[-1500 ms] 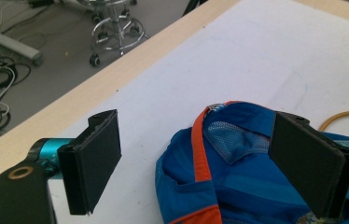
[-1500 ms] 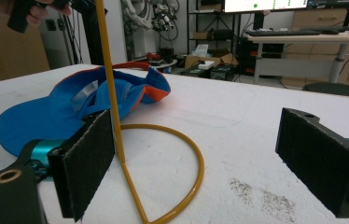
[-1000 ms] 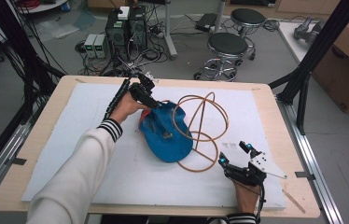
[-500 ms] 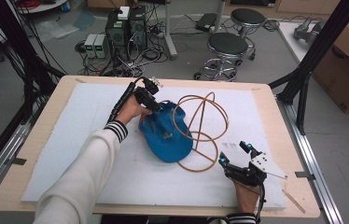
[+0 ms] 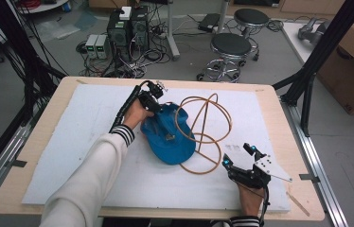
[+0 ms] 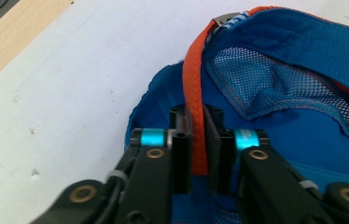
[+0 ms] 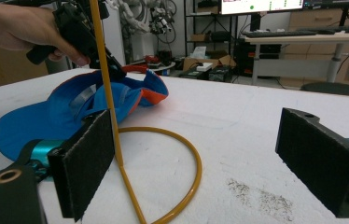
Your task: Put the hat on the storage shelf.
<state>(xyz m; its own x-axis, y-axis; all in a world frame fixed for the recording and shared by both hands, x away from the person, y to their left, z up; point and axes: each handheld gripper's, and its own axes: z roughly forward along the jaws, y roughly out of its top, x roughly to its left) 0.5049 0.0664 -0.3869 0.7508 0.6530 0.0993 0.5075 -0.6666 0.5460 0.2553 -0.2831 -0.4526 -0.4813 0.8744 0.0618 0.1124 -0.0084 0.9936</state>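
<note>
Left gripper view: left claw [image 6: 199,144] pinches blue cap's [image 6: 298,126] orange strap [image 6: 195,93]

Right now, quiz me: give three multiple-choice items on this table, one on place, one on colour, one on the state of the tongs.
1. Where does the blue cap lie?
A. on the white sheet, beside the wire frame
B. on a stool
C. in the cardboard box

2. What colour is the strap between the left tongs?
A. green
B. orange
C. white

3. How do the right tongs stand?
A. shut on the cap
B. shut on the frame
C. open

Key: 1 A, the high view shows cap and frame side by side on the sheet. 2 B, the left gripper view shows it orange. 3 C, the pads stand wide apart.
</note>
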